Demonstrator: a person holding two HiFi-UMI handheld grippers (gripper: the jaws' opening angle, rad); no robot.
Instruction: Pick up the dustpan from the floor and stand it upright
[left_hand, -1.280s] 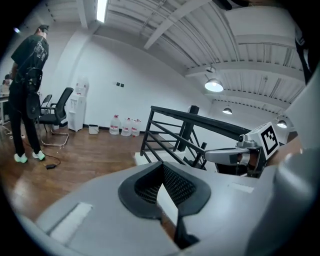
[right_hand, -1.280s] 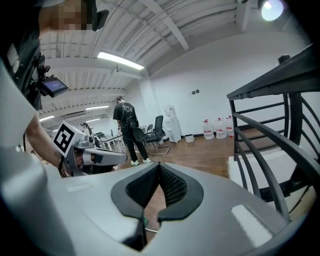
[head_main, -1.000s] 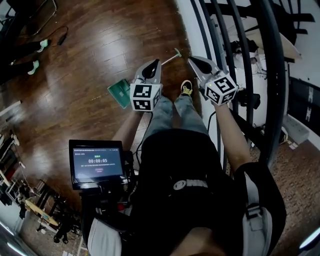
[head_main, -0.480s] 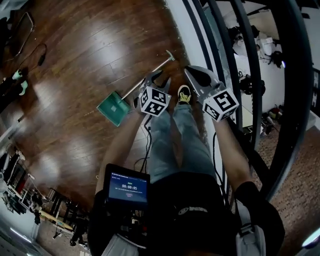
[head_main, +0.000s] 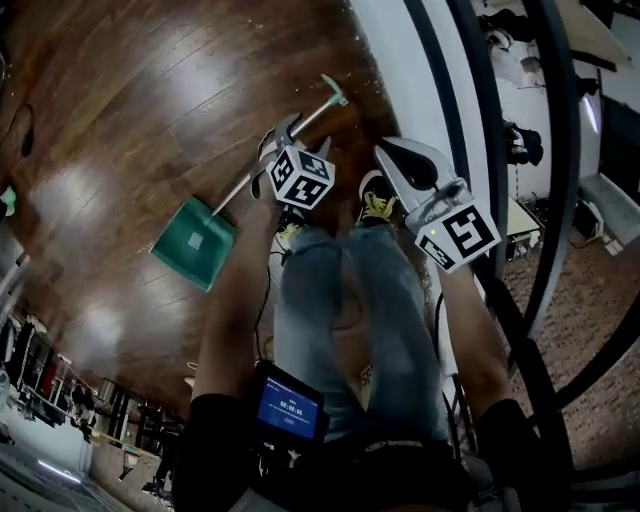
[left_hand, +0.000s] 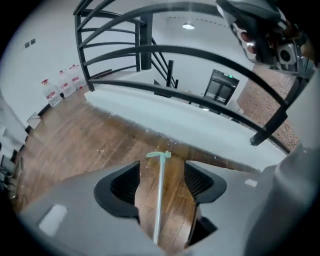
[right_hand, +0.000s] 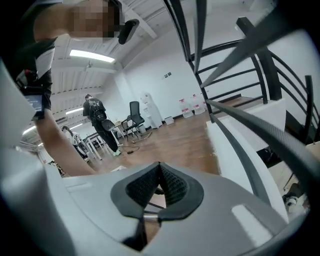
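The green dustpan (head_main: 195, 243) lies flat on the wooden floor, its long metal handle (head_main: 300, 122) running up and right to a T-shaped end (left_hand: 159, 155). My left gripper (head_main: 296, 138) hangs low over the handle and points steeply down. Its jaws are opening. In the left gripper view the handle (left_hand: 158, 200) runs between the left gripper's (left_hand: 161, 167) two pads with a gap on each side. My right gripper (head_main: 392, 155) is off to the right near the railing, apart from the dustpan. In the right gripper view the right gripper (right_hand: 159, 169) is shut with nothing in it.
A black stair railing (head_main: 480, 150) on a white ledge (head_main: 400, 60) borders the floor on the right. The person's shoes (head_main: 376, 200) stand just below the handle. Water jugs (left_hand: 62, 85) line the far wall. A person (right_hand: 97, 120) and office chairs (right_hand: 134, 116) are far off.
Both grippers have dropped toward the floor. The left jaws have gone from shut to wide open and now straddle the dustpan's handle. The right gripper stays shut.
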